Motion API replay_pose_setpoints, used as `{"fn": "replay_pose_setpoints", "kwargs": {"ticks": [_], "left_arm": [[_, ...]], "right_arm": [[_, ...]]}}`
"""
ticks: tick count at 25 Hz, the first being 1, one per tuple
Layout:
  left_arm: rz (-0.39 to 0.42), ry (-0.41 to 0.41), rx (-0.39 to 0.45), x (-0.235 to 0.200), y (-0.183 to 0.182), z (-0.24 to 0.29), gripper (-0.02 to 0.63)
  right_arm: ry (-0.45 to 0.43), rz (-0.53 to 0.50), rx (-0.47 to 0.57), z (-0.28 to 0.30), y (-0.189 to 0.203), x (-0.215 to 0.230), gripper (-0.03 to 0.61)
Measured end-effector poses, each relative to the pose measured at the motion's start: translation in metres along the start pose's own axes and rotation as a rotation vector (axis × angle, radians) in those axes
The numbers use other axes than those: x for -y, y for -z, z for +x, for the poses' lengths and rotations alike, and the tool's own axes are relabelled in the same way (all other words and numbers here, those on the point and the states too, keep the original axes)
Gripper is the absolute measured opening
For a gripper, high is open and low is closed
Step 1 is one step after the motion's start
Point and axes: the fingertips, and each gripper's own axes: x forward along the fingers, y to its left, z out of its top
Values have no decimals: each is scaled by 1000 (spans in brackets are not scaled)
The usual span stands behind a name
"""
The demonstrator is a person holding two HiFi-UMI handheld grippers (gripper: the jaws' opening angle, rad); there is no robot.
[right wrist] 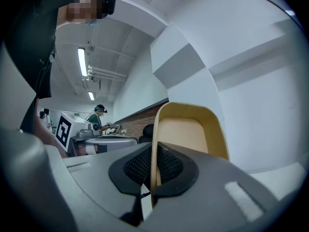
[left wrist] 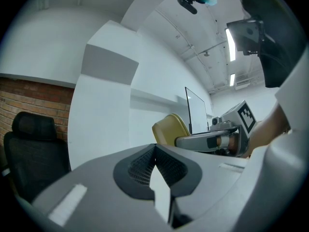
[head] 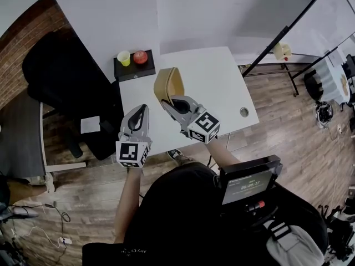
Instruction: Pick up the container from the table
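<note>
- White table [head: 222, 82] on a wood floor, plain wall behind, brick off to the left: that's the stage.
- Right gripper [head: 173, 105] has its jaws clamped tight on the container [head: 166, 85]. The thin tan rim runs straight down between the two pads, one pad inside the wall and one outside.
- Pinching the rim makes sense, I'd say. The body looks too wide for these jaws, and the wall is the only thin part on offer.
- That grip leaves the container hanging on edge, mouth turned sideways. It looks lifted clear of the table, above the middle of the top rather than resting on it.
- By my reading the pick-up is all but made. What's left is keeping it steady, since a one-sided hold on a thin rim could let it swing or slip.
- Left gripper [head: 140, 112] hovers just beside it, near the front edge, jaws together with nothing between them. It's idle, though close enough to help.
- Out at the far left corner sits a black tray [head: 133, 71] with a yellow cup [head: 124, 57] and a red round thing [head: 140, 56], well apart from the action.
- Black chair [head: 61, 76] stands left of the table, and a cable hole [head: 244, 112] marks the right side of the top.
- Nothing sits over or against the container, so the way up looks free.
</note>
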Motion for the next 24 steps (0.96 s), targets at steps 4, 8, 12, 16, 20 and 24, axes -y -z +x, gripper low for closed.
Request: {"fn": "replay_pose_setpoints", "kwargs": {"ticks": [4,8,12,16,20,24], "left_arm": [[5,3,-3,0,1,2,-3],[9,8,-7,0,1,7,-3],[10,16,-9,3,3,14,-3],[7,17,-16,3,5,18,-3],[6,12,-16,1,6,22,-3],[8,6,-16,-2,6,28,-3]], "right_arm": [[2,0,5,1,0,3,21],[0,-2,7,1,0,6,21],[1,-4,1,0,2,11,21],[4,-15,-10,1,4,17,21],[-1,-19,-20,2,6,22,21],[-17,-28,-27,6,6,26,21]]}}
